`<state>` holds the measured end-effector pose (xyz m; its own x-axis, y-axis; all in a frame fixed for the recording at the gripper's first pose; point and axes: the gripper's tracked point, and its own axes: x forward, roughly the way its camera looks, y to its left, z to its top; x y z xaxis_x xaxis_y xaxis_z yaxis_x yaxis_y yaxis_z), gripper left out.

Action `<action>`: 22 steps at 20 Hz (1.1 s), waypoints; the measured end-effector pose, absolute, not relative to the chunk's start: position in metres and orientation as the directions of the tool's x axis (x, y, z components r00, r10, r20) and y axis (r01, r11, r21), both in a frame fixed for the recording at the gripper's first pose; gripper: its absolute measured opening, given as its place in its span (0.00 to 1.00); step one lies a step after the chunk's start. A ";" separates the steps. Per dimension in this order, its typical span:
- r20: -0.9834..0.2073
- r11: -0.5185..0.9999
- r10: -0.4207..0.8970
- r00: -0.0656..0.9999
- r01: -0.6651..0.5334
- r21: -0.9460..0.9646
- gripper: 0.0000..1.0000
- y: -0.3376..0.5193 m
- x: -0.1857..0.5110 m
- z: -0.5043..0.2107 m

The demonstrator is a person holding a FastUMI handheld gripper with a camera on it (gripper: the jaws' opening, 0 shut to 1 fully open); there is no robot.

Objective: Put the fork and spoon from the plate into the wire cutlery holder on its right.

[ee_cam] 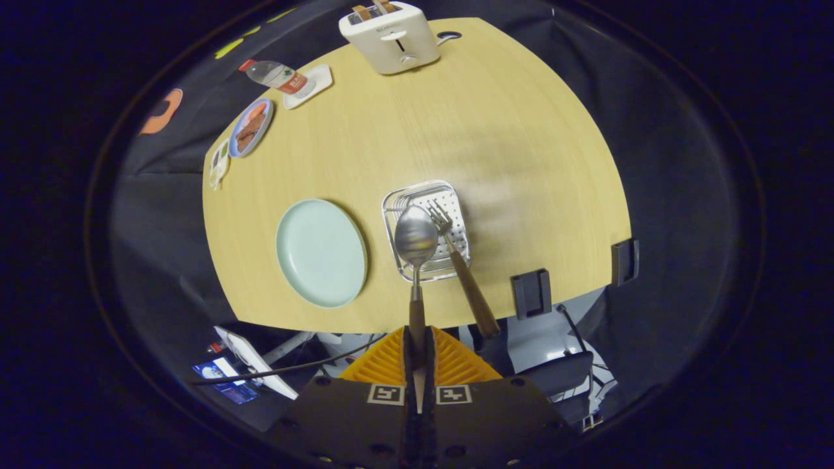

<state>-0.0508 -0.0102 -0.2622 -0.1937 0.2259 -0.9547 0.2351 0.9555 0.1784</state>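
The gripper (417, 339) looks steeply down on the desk (508, 130), its jaws closed tight on the dark handle of the spoon (416, 240), both fingers pressing on it with no gap to either side. The spoon's long axis runs straight ahead along the fingers, bowl foremost, and the bowl hangs over the near part of the wire cutlery holder (427, 228), seemingly above its rim rather than down inside, though the height between them cannot be judged from this angle. The fork (459, 260) already stands in the holder: its tines point into the perforated base and its wooden handle leans out over the near rim toward the gripper, just to the right of the fingers. The pale green plate (320, 253) lies bare beside the holder on its left, so by the look of it the fork's half of the job is done and the spoon is the last piece. What the coming move turns on is that the holder's opening lies directly beyond and below the spoon's bowl, in line with its axis; lowering it bowl-first should drop it in, provided it stays left of the leaning fork handle, which could knock it aside or tip it.
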 end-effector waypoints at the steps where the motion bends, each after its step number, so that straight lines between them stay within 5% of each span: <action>1: -0.954 0.953 0.230 -0.193 0.243 0.180 0.03 -0.010 -0.049 -0.264; 8: -0.954 0.939 0.266 -0.137 0.259 0.225 0.17 -0.002 -0.034 -0.269; 10: -0.957 0.939 0.271 -0.101 0.247 0.240 0.32 0.000 -0.028 -0.265; 13: -0.963 0.944 0.266 -0.033 0.208 0.254 0.71 0.002 -0.017 -0.263; 14: -0.965 0.948 0.261 0.002 0.189 0.257 0.75 0.002 -0.012 -0.261; 18: -0.952 0.981 0.170 0.255 0.044 0.187 0.89 -0.008 0.026 -0.237; 22: -0.772 0.988 0.153 0.617 -0.108 0.110 0.96 0.005 0.067 -0.165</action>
<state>0.0666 0.0048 -0.1647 0.6172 0.1531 -0.7718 -0.1079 0.9881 0.1098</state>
